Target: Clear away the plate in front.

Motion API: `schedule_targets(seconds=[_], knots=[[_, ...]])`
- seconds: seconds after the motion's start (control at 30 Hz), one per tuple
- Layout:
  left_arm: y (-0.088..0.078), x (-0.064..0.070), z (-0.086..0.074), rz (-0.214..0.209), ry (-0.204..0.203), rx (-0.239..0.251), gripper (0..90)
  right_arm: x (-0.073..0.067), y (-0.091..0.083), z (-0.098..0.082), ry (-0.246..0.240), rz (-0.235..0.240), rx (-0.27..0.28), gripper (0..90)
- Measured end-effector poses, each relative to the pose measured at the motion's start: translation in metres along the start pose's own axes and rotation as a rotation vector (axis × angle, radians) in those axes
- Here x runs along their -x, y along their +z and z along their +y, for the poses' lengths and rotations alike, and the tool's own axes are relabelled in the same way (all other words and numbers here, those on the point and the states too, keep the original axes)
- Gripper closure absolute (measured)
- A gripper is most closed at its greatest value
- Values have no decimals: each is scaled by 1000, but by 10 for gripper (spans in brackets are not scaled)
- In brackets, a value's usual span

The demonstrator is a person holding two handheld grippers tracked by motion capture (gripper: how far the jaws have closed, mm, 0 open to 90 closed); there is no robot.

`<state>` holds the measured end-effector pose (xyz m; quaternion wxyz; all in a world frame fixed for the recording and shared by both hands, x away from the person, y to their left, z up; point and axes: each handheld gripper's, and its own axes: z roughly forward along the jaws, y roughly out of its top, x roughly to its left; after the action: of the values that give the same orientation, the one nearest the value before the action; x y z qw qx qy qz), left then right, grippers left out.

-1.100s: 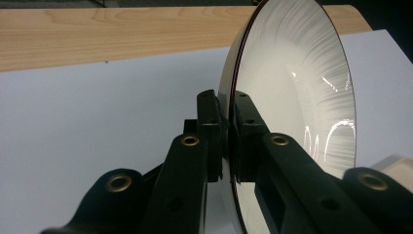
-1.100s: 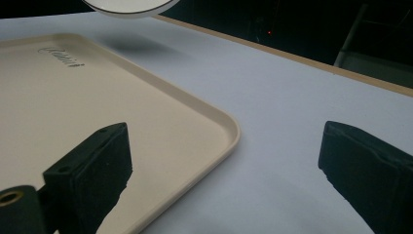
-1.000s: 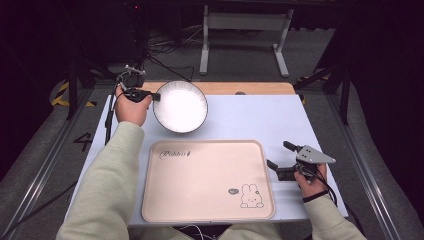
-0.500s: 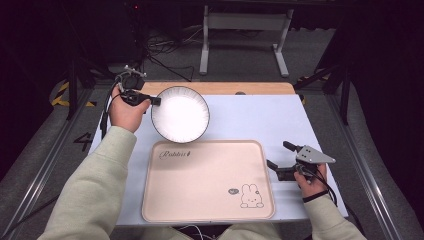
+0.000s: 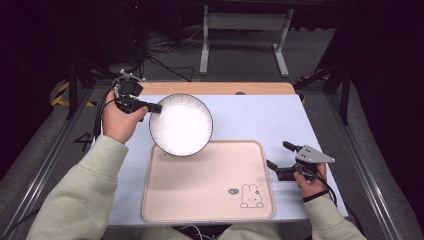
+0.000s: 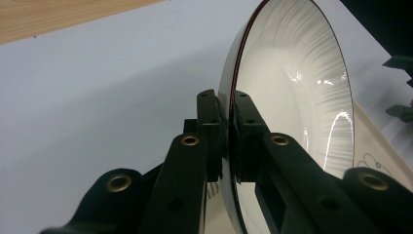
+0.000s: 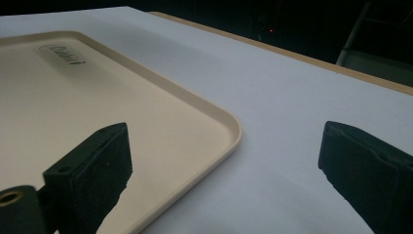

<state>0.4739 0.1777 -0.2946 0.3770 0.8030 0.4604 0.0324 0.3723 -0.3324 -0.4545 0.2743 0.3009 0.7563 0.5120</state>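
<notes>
A white ribbed plate with a dark rim (image 5: 181, 124) hangs above the table, overlapping the far left corner of a beige tray (image 5: 210, 200). My left gripper (image 5: 156, 107) is shut on the plate's left rim. In the left gripper view the plate (image 6: 297, 92) stands on edge between my closed jaws, my left gripper (image 6: 229, 114) pinching its rim. My right gripper (image 5: 279, 155) rests open at the tray's right side, near the table's front right. In the right gripper view my right gripper (image 7: 226, 156) straddles the tray's corner (image 7: 229, 126), nothing between its fingers.
The tray carries a small rabbit drawing (image 5: 250, 196) at its near right. The white table top (image 5: 260, 115) has a wooden strip (image 5: 220, 88) along its far edge. Beyond it lie a dark floor, cables and a metal stand (image 5: 242, 30).
My left gripper has carried the plate toward the near right, so it now overlaps the tray's far left corner. The right gripper has stayed put.
</notes>
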Motion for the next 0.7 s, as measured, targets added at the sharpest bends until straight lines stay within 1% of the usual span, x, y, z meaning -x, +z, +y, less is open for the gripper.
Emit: schedule_targets(seconds=[0.07, 0.1, 0.13, 0.17, 0.23, 0.27, 0.33, 0.47, 0.53, 0.57, 0.6, 0.63, 0.67, 0.7], knots=[[0, 2, -1, -6, 6, -5, 847, 0, 0, 0, -1, -1, -2, 56], [-1, 7, -2, -17, 20, -12, 847, 0, 0, 0, -1, -1, -2, 56], [-1, 7, -2, -17, 20, -12, 847, 0, 0, 0, -1, -1, -2, 56], [-1, 10, -3, -13, 33, -10, 847, 0, 0, 0, -1, -1, -2, 56], [-2, 15, -4, -22, 46, -16, 847, 0, 0, 0, 1, 1, 0, 56], [-2, 17, -4, -23, 51, -20, 847, 0, 0, 0, -1, -1, -2, 56], [-2, 20, -5, -38, 60, -31, 848, 0, 0, 0, -1, -1, -2, 56], [0, 28, -6, -52, 90, -45, 846, 0, 0, 0, 1, -1, -2, 56], [1, 32, -7, -70, 102, -50, 845, 0, 0, 0, 0, 0, -1, 56], [1, 35, -8, -84, 101, -50, 845, 0, 0, 0, 0, 0, -1, 56], [1, 35, -8, -91, 113, -55, 846, 0, 0, 0, 1, 1, -1, 56], [1, 39, -9, -106, 106, -53, 846, 0, 0, 0, 2, 0, -1, 56], [1, 42, -10, -116, 114, -58, 847, 0, 0, 0, 1, -1, -2, 56], [1, 42, -10, -116, 114, -58, 846, 0, 0, 0, 1, -1, -2, 56]])
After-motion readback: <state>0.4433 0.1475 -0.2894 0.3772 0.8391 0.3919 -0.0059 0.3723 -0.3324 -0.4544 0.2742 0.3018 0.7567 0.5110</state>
